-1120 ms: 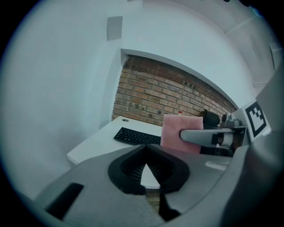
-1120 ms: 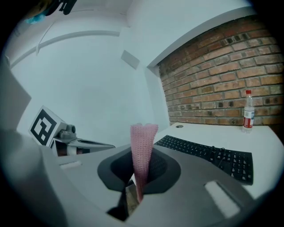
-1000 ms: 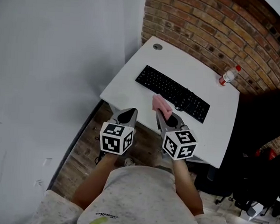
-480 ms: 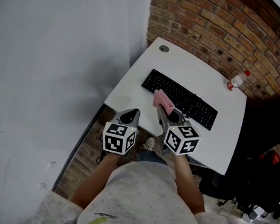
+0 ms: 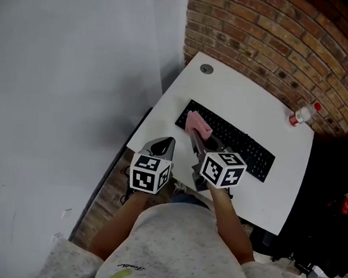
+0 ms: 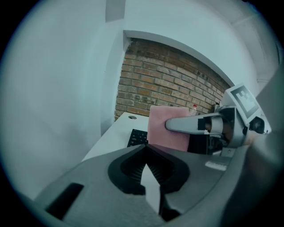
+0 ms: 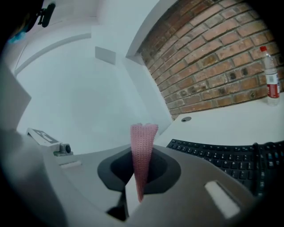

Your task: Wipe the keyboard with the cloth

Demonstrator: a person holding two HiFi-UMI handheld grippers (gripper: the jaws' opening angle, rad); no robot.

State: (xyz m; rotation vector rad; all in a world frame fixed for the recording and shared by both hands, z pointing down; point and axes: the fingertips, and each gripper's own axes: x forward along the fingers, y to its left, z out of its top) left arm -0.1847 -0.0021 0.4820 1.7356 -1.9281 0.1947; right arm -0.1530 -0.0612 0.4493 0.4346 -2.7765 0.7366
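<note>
A white table set into a corner, with a brick wall behind it, is seen from above. A black keyboard lies on the table. Its long axis runs on a slant, from the near left towards the far right, where a small bottle with a red cap stands well apart from it.

The right gripper is clamped on a folded pink cloth. In the right gripper view the cloth is seen edge-on, pinched between the two jaws and standing out past their tips. From above, the cloth is seen over the left end of the keyboard. Whether it touches the keys cannot be told.

The left gripper is held just beside the right one, over the near table edge. Its jaws are drawn together at the tips, and nothing is held in them.

Nearly the whole keyboard lies ahead and to the right of the cloth. A wipe would therefore be expected to run rightwards along the long axis. The right gripper is judged the nearer and better placed of the two.
</note>
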